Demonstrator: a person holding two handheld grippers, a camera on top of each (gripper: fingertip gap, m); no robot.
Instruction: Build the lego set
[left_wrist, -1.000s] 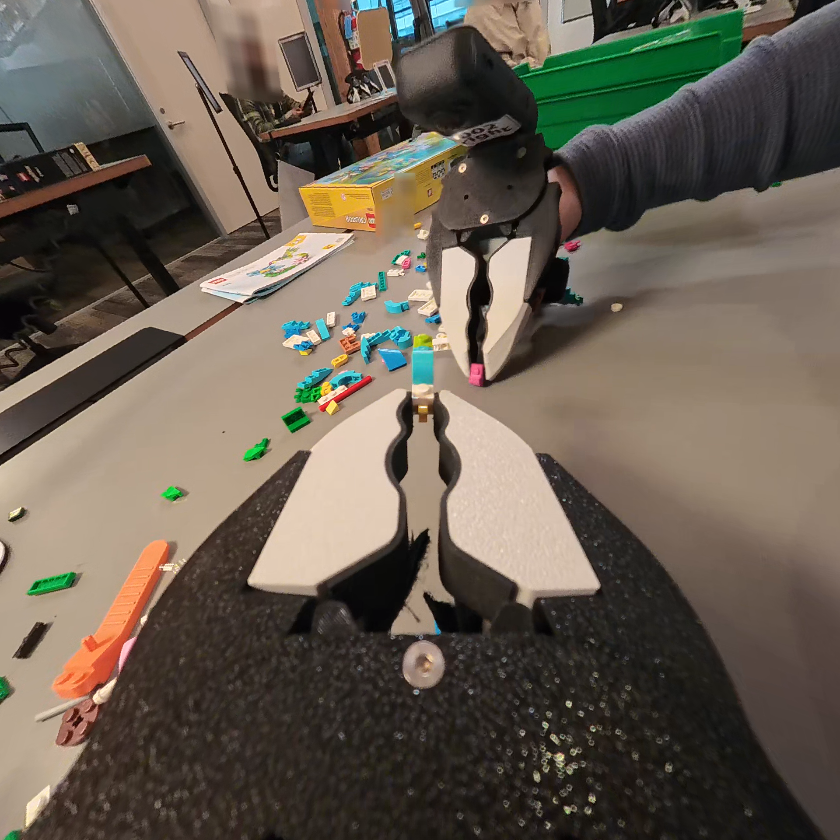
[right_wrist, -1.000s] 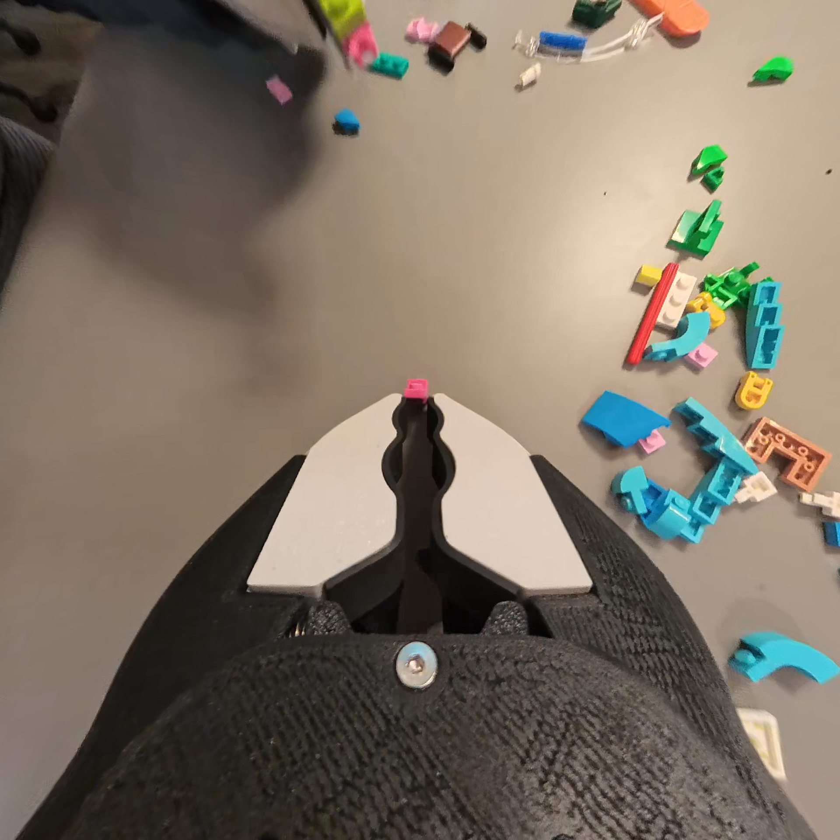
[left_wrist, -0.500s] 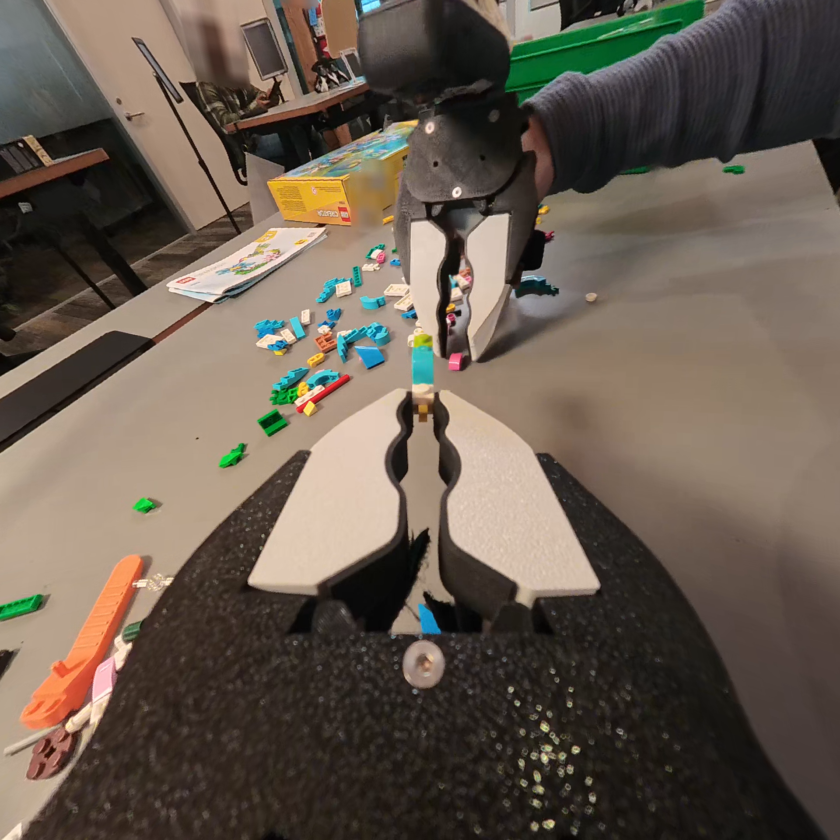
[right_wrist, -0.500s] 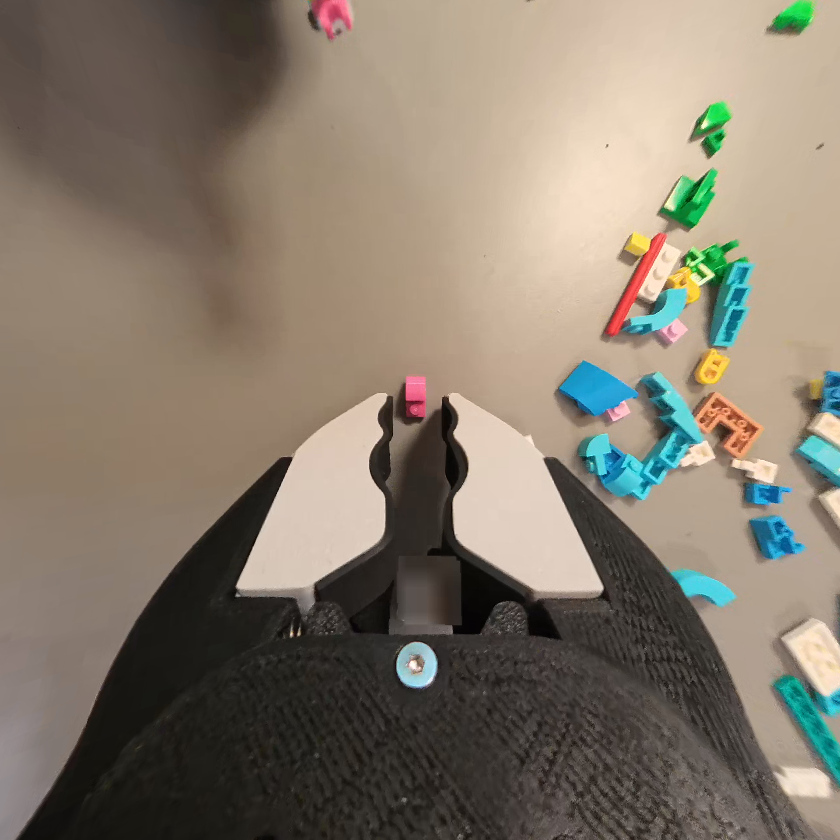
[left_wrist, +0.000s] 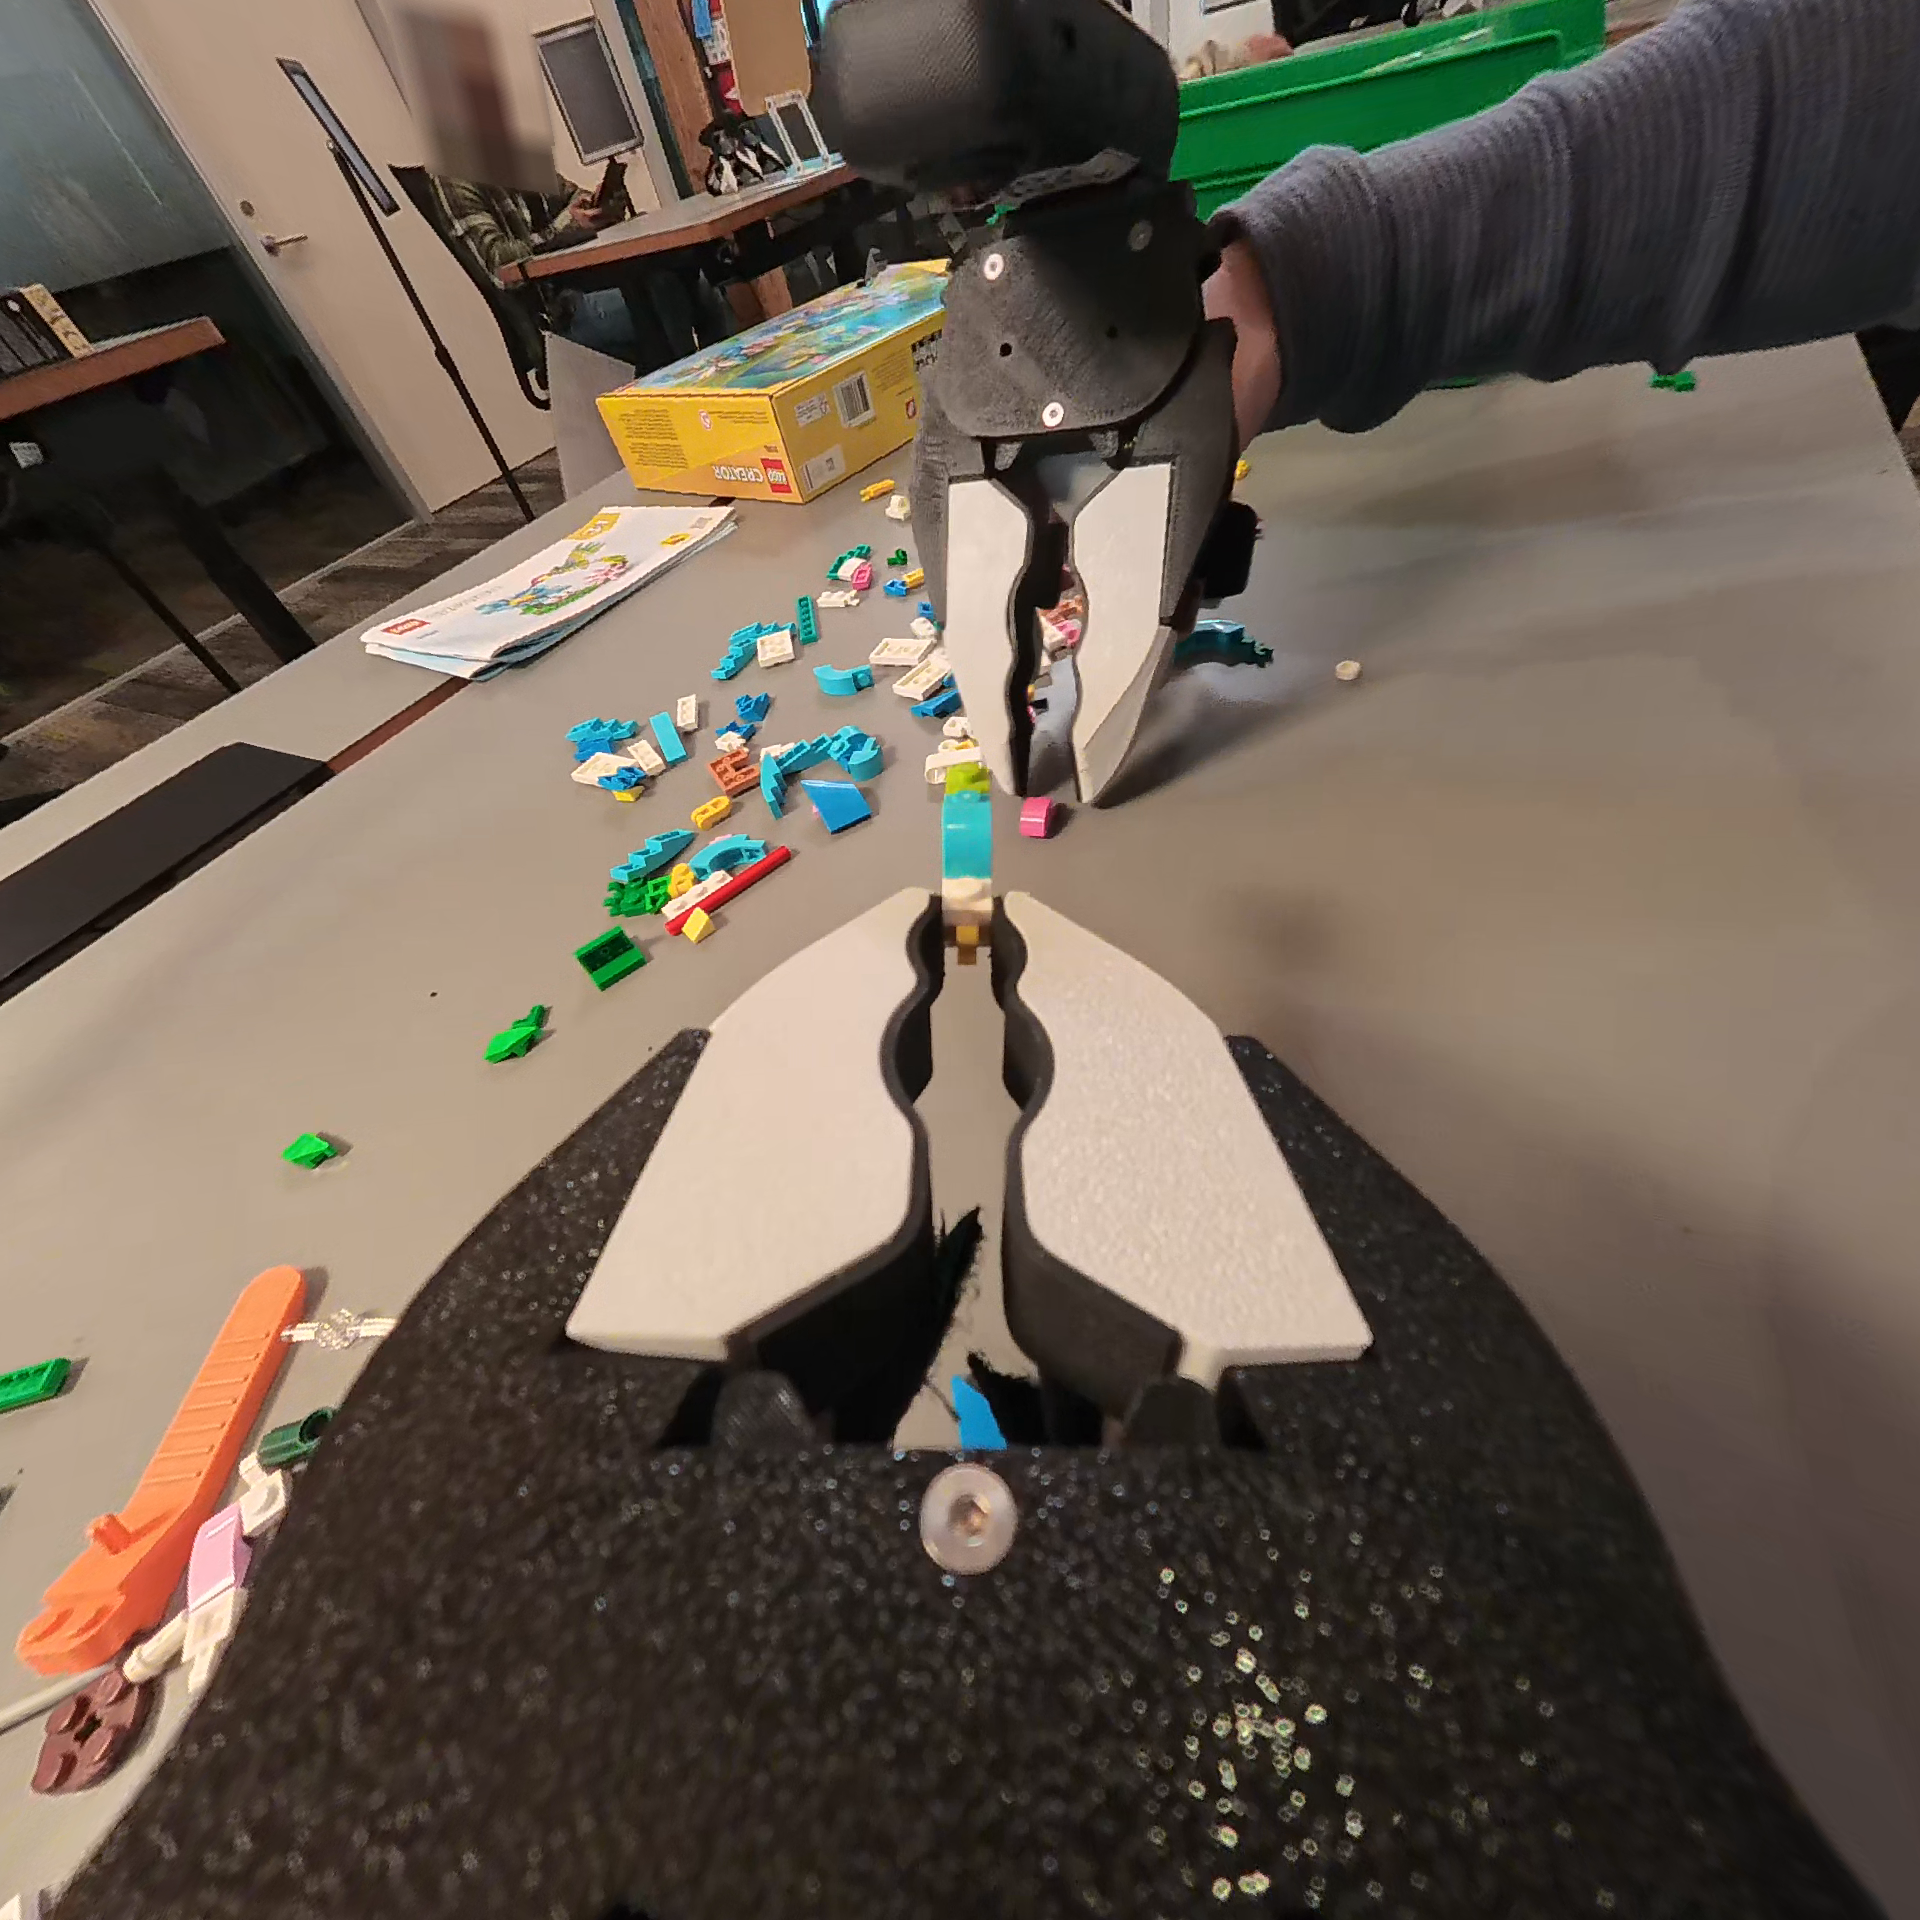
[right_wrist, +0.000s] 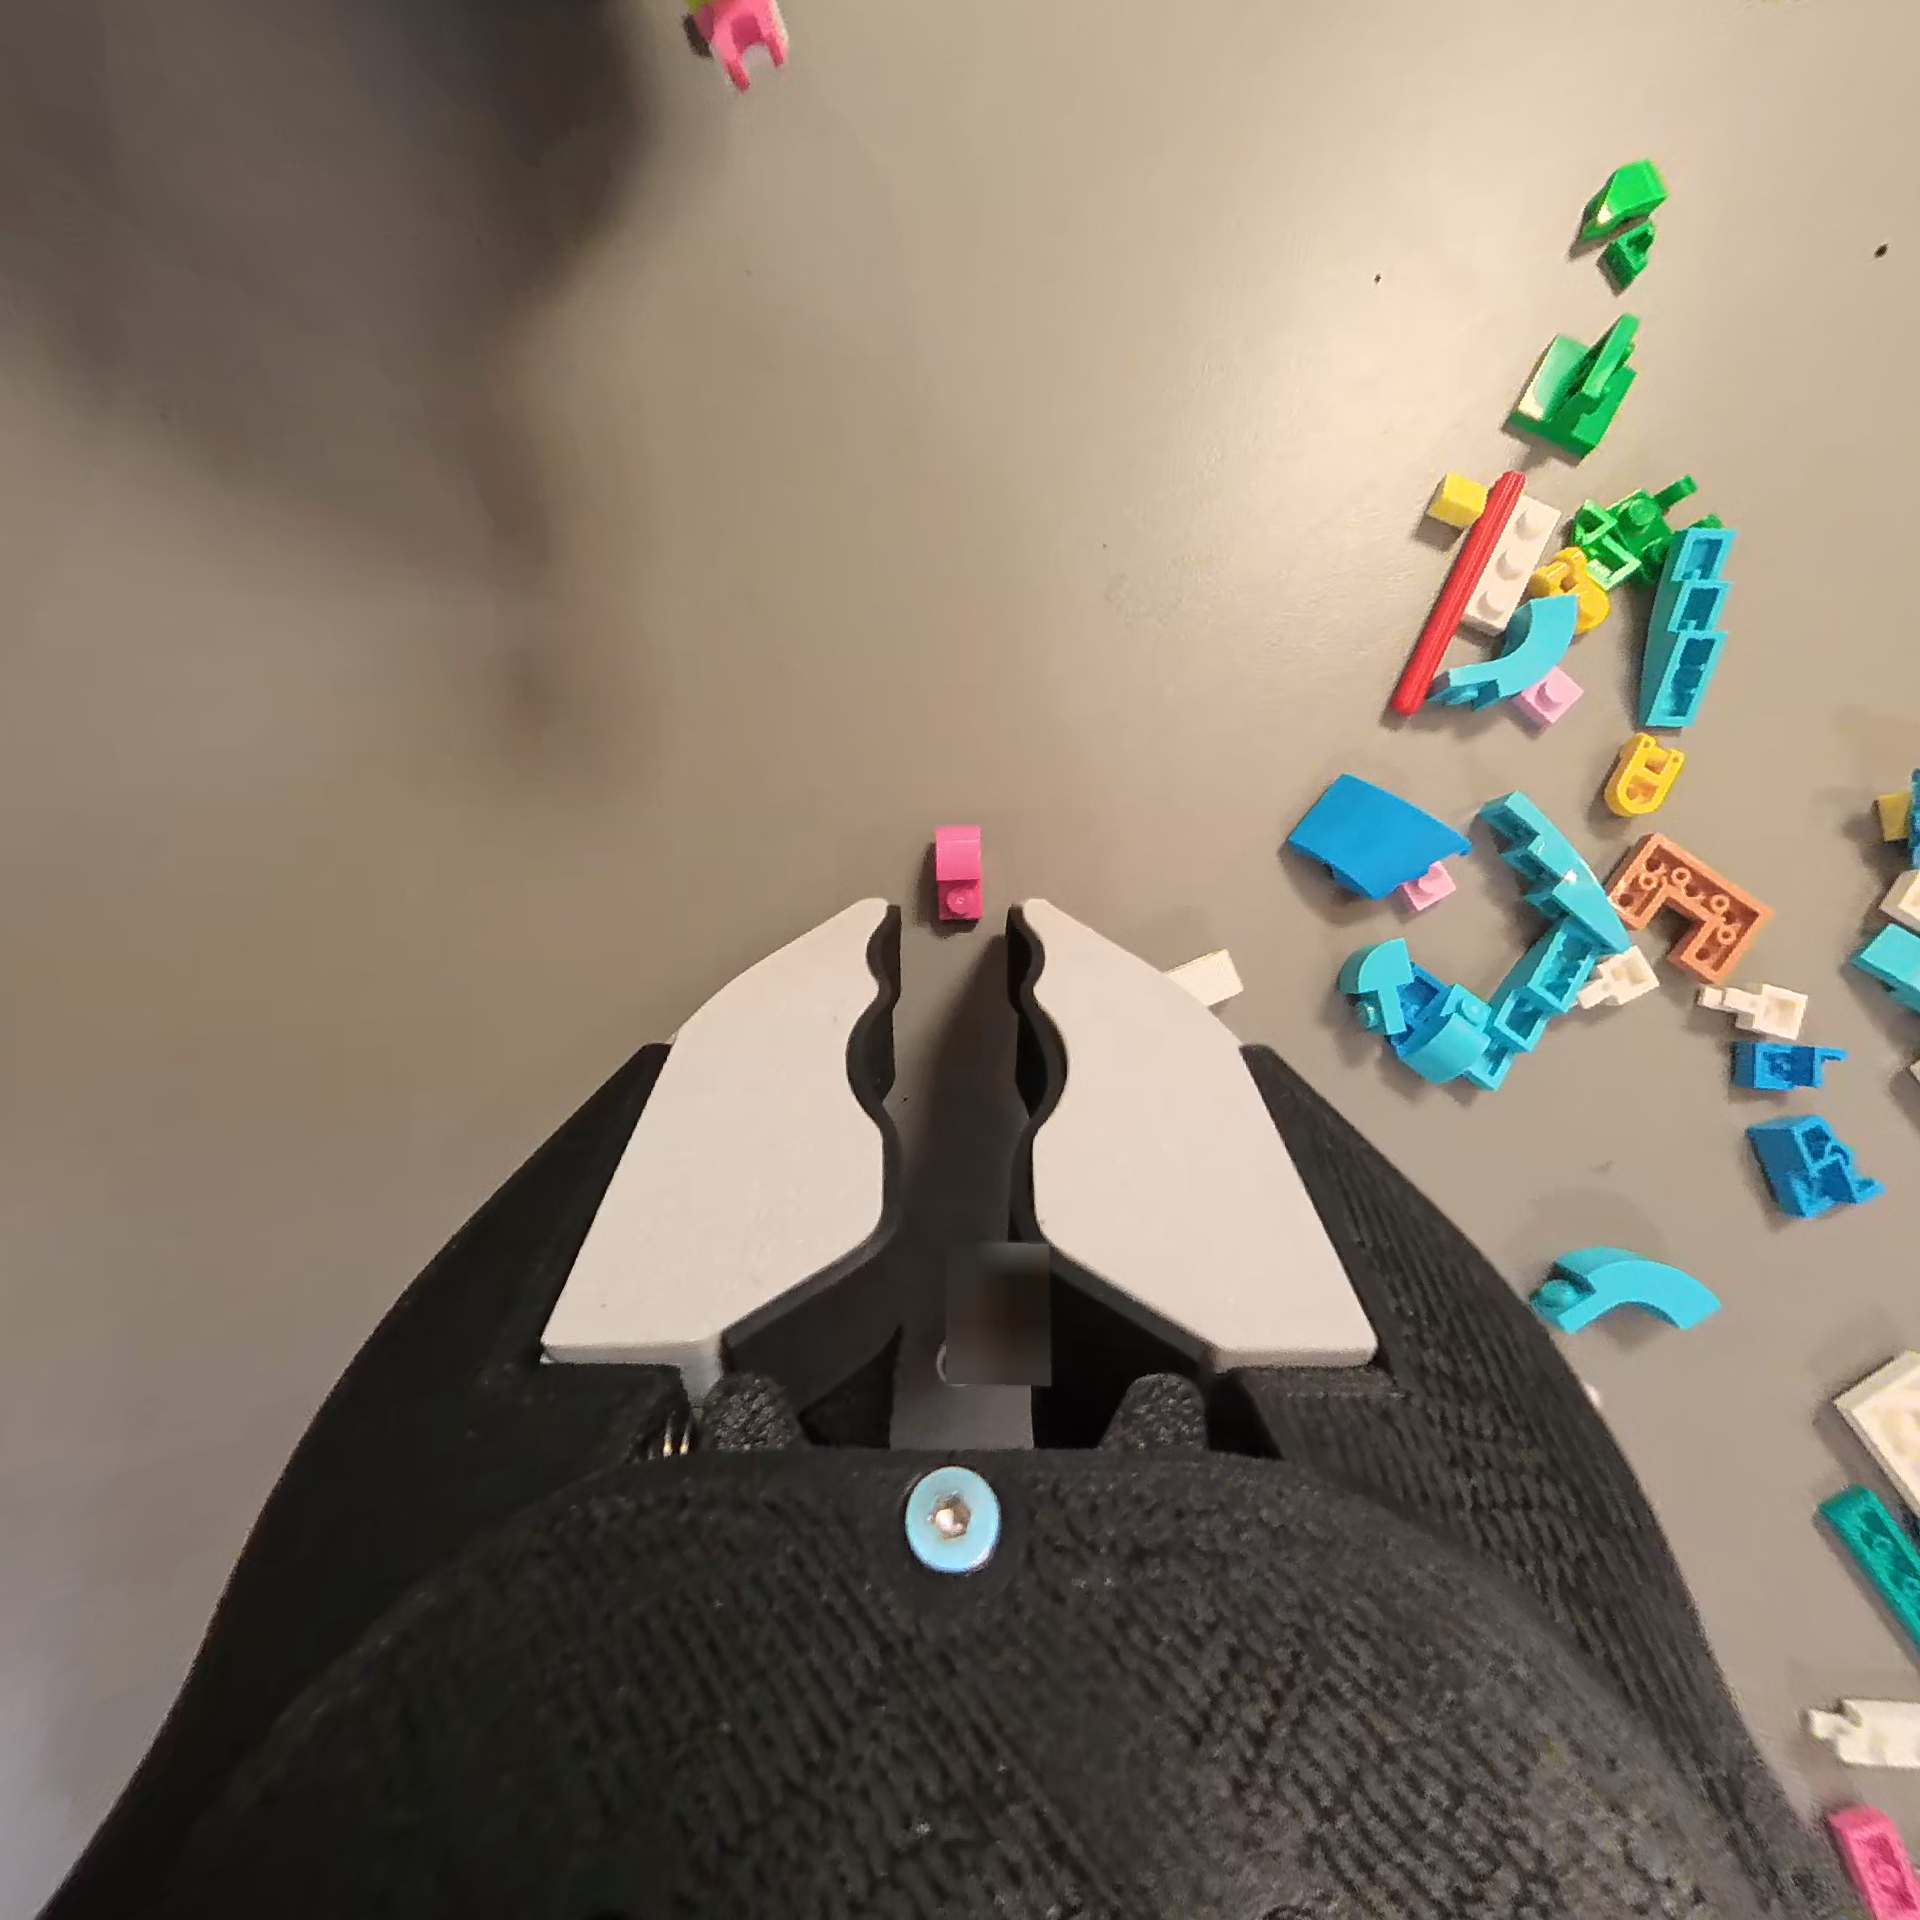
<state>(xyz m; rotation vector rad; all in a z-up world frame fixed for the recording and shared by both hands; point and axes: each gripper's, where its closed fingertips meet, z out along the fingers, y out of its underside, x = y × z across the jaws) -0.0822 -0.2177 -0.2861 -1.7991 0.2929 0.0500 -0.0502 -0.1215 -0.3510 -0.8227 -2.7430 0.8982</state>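
Observation:
My left gripper (left_wrist: 970, 914) is shut on a small stacked assembly (left_wrist: 966, 844) of white, turquoise and lime pieces with a yellow bit at its base; it sticks out past the fingertips. My right gripper (right_wrist: 951, 914) is open above the grey table (right_wrist: 623, 623). A small pink brick (right_wrist: 957, 873) lies on the table just ahead of its fingertips, apart from both pads. In the left wrist view the right gripper (left_wrist: 1055, 790) points down at the table with the pink brick (left_wrist: 1036, 817) lying below and between its tips.
Loose turquoise, blue, white, green and yellow pieces (right_wrist: 1538, 935) lie to the right. A yellow set box (left_wrist: 769, 416) and an instruction booklet (left_wrist: 551, 592) lie at the far left edge. An orange brick separator (left_wrist: 166, 1455) lies near left. A person's sleeve (left_wrist: 1558, 239) reaches in. The grippers' ends are close to 12 cm from one another.
My right gripper was shut on the pink brick a second ago; it opened, and the brick now lies free on the table. My left gripper keeps its hold on the assembly.

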